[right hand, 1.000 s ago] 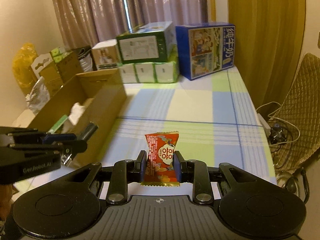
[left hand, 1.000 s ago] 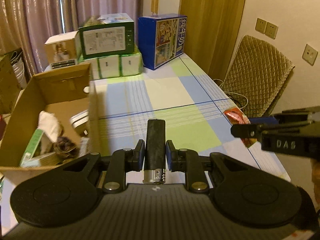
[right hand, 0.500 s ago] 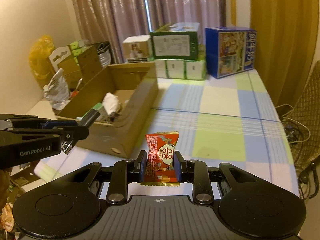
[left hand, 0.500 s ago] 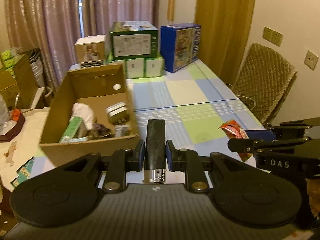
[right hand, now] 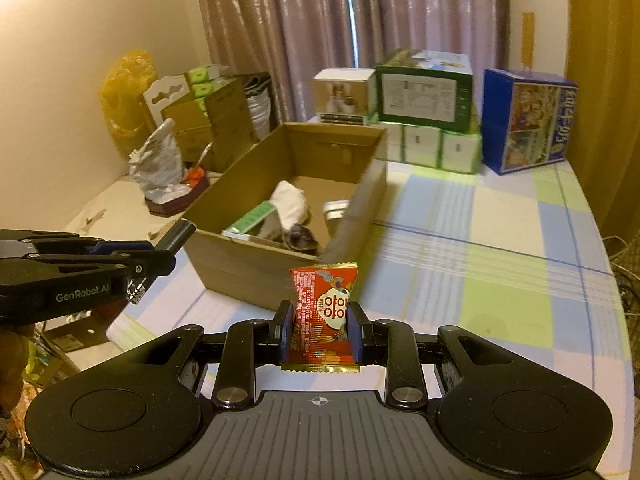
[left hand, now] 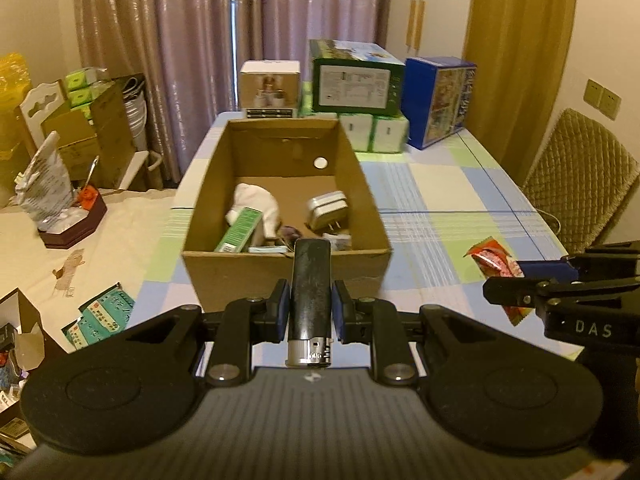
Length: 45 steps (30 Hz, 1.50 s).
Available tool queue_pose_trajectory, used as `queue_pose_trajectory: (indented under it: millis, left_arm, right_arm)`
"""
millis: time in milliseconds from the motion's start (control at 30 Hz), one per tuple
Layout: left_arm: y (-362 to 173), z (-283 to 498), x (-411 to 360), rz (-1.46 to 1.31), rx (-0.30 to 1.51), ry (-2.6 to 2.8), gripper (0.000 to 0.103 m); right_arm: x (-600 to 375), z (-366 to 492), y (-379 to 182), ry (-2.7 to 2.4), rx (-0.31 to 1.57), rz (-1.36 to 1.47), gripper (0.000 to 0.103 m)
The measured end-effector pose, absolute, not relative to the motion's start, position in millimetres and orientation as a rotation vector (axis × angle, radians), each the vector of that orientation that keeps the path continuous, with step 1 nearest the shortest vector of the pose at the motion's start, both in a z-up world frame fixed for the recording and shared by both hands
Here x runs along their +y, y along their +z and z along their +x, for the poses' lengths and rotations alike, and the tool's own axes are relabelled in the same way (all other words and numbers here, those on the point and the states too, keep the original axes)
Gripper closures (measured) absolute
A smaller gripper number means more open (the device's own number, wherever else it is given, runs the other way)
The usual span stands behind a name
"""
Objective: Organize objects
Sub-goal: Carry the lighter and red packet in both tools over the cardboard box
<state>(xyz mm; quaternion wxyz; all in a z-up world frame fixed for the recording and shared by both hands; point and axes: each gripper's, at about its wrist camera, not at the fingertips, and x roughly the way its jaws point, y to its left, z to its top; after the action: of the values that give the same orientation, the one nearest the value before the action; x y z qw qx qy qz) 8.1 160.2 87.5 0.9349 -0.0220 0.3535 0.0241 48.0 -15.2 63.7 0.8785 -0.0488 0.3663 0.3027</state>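
Observation:
My left gripper (left hand: pixel 310 312) is shut on a black lighter (left hand: pixel 311 288) with a metal cap, held upright in front of the near wall of an open cardboard box (left hand: pixel 240 268). My right gripper (right hand: pixel 320 330) is shut on a red snack packet (right hand: pixel 323 312). In the left wrist view the packet (left hand: pixel 494 260) shows at the right, in the right gripper (left hand: pixel 520 282). The right wrist view shows the left gripper (right hand: pixel 160 256) with the lighter (right hand: pixel 178 235) at the box's near left corner (right hand: pixel 208 268). Inside the box lie a white cloth (left hand: pixel 258 202), a green carton (left hand: pixel 239 234) and a white charger (left hand: pixel 326 216).
The checked tablecloth (right hand: pixel 500 280) stretches right of the box. Stacked cartons (left hand: pixel 356 88) and a blue box (left hand: pixel 438 100) stand at the table's far end. A padded chair (left hand: pixel 580 176) is on the right. Boxes, a foil bag (left hand: pixel 44 188) and papers lie left of the table.
Both grippers have pulled back and swung left, so the box now lies straight ahead of the left gripper. Both grips are unchanged.

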Motion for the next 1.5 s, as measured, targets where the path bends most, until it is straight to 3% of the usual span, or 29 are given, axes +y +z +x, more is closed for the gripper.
queue_pose_trajectory:
  millis: [933, 1500]
  left_arm:
    - [83.8, 28.5, 197.6, -0.047, 0.749, 0.071, 0.085]
    - [83.2, 90.4, 216.4, 0.023, 0.768, 0.066, 0.085]
  right_arm:
    - [36.6, 78.6, 61.6, 0.685, 0.774, -0.125, 0.078]
    - [66.0, 137.7, 67.2, 0.685, 0.77, -0.117, 0.078]
